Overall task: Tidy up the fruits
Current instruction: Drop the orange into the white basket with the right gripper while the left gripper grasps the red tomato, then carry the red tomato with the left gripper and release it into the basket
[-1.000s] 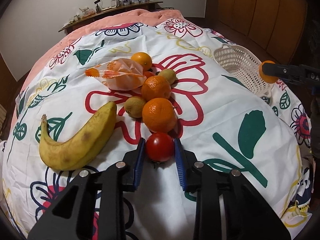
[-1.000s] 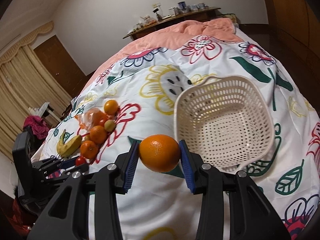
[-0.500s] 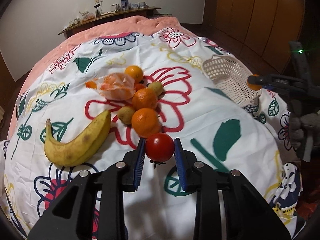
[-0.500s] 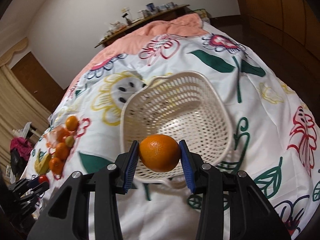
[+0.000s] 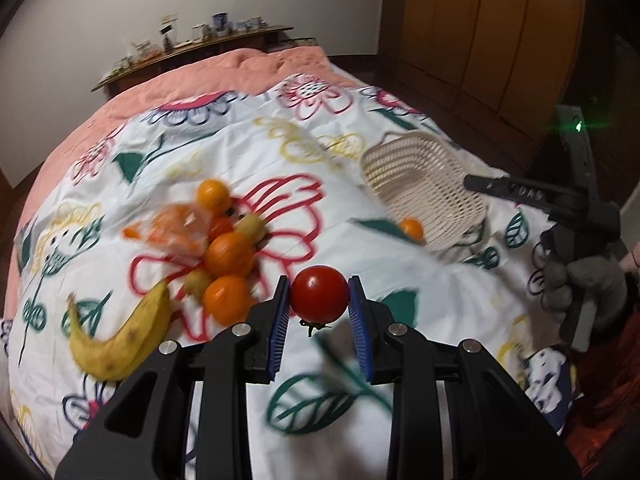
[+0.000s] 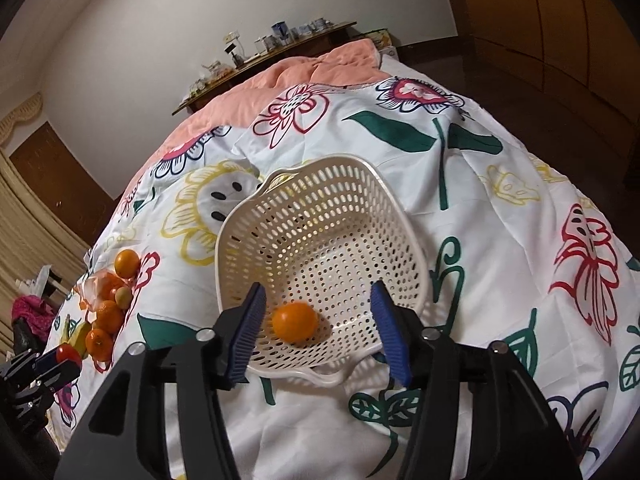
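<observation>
My left gripper (image 5: 319, 308) is shut on a red tomato (image 5: 319, 293) and holds it above the floral bed cover. My right gripper (image 6: 318, 320) is open over the near rim of a cream plastic basket (image 6: 320, 208). An orange (image 6: 295, 321) lies inside the basket near its front wall; it shows through the basket wall in the left wrist view (image 5: 412, 229). The remaining fruit pile sits to the left: oranges (image 5: 230, 254), a banana (image 5: 120, 340), small green fruits (image 5: 252, 228) and a bagged orange (image 5: 176, 228).
The basket (image 5: 420, 188) stands on the right side of the bed. A pink blanket (image 6: 288, 76) covers the far end. A wooden shelf with small items (image 5: 200, 40) runs along the back wall. Wooden wardrobe doors (image 5: 480, 20) stand at the right.
My right gripper opened and let the orange go into the basket. My left gripper lifted the tomato and moved right, away from the fruit pile.
</observation>
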Motion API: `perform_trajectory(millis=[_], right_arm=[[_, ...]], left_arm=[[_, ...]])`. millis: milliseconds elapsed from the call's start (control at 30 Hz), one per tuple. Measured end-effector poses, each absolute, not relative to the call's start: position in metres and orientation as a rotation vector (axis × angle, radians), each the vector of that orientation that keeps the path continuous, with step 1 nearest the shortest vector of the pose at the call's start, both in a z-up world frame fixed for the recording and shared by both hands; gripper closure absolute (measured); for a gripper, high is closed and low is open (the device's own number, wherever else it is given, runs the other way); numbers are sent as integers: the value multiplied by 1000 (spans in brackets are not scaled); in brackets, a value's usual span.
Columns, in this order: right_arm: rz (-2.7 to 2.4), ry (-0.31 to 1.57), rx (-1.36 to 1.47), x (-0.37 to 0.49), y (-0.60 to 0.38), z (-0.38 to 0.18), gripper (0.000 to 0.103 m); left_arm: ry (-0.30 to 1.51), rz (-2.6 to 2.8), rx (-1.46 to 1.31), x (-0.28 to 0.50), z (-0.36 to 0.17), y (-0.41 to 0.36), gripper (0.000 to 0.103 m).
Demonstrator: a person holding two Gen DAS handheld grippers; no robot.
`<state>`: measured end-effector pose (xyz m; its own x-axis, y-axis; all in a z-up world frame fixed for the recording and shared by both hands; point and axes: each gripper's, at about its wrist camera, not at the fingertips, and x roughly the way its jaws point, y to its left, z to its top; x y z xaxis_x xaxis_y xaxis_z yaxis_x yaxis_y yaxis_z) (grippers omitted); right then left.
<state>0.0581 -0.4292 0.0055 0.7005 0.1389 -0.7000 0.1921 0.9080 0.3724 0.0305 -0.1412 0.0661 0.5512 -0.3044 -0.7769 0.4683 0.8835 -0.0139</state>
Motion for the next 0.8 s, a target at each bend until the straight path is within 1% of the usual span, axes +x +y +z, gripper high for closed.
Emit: perform_trajectory(millis=[467, 533, 700, 767, 800], right_arm=[[-53, 775, 495, 45, -447, 4, 44], [-56, 775, 500, 44, -449, 2, 42], [-53, 781, 511, 43, -451, -2, 42], [-51, 784, 515, 44, -450, -4, 42], [-49, 785, 518, 43, -451, -4, 42]], left_arm=[[910, -612, 258, 74, 57, -246, 73], [920, -617, 265, 81, 53, -256, 73], [934, -610, 283, 96, 44, -276, 73], [946, -603, 288, 101, 40, -280, 72], [953, -599, 287, 103, 38, -281, 65]])
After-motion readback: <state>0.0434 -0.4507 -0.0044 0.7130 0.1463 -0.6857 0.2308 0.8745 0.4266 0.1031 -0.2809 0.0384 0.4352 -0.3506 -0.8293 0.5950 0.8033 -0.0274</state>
